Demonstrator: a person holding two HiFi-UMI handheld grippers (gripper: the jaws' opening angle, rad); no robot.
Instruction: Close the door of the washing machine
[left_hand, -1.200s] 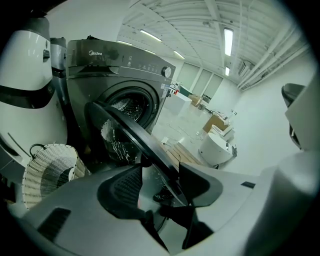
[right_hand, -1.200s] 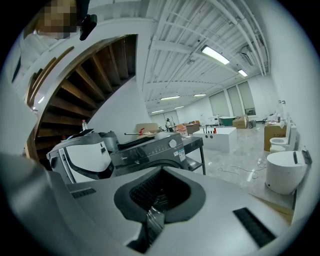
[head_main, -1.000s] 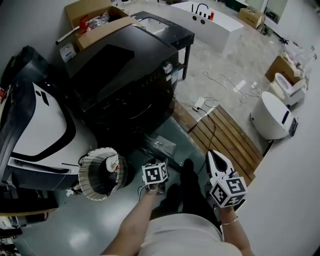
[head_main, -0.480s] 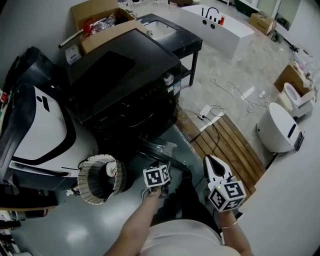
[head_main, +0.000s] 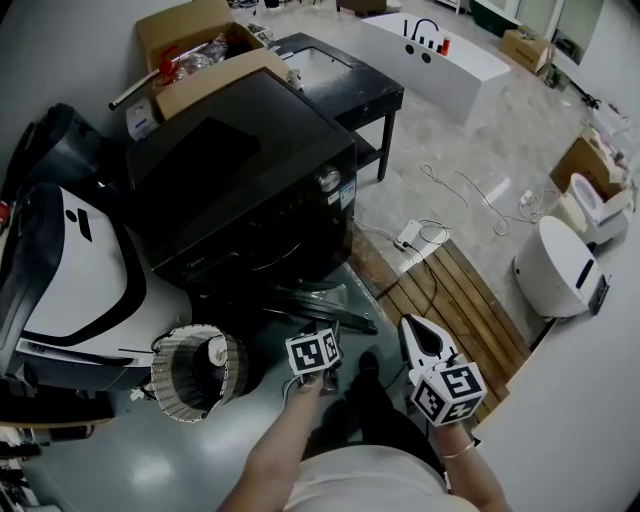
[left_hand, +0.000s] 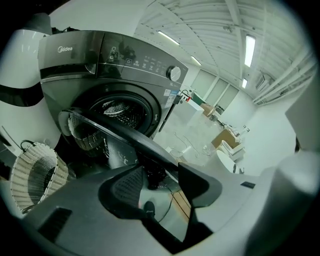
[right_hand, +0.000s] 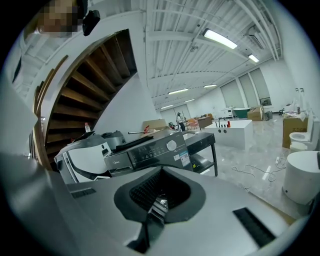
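Observation:
The black washing machine (head_main: 250, 170) stands with its round glass door (head_main: 312, 300) swung out toward me. In the left gripper view the drum opening (left_hand: 120, 112) shows behind the door's dark rim (left_hand: 120, 132), which runs edge-on across the picture. My left gripper (head_main: 322, 328) is just short of the door's free edge. Its jaws (left_hand: 160, 180) have just closed a little, still stand wide apart, and the pads press on nothing. My right gripper (head_main: 410, 325) hovers to the right of the door, shut and empty, pointing at the machine's front (right_hand: 150, 147).
A round wicker basket (head_main: 195, 372) lies on the floor left of the door. Wooden decking (head_main: 455, 290) and loose cables (head_main: 450, 190) are on the right, with a white rounded appliance (head_main: 560, 265) beyond. A black table (head_main: 345, 70) and a cardboard box (head_main: 195, 45) sit behind the machine.
Both grippers have drifted closer to the open door as the view shifted. The door still hangs open, and nothing has been taken hold of.

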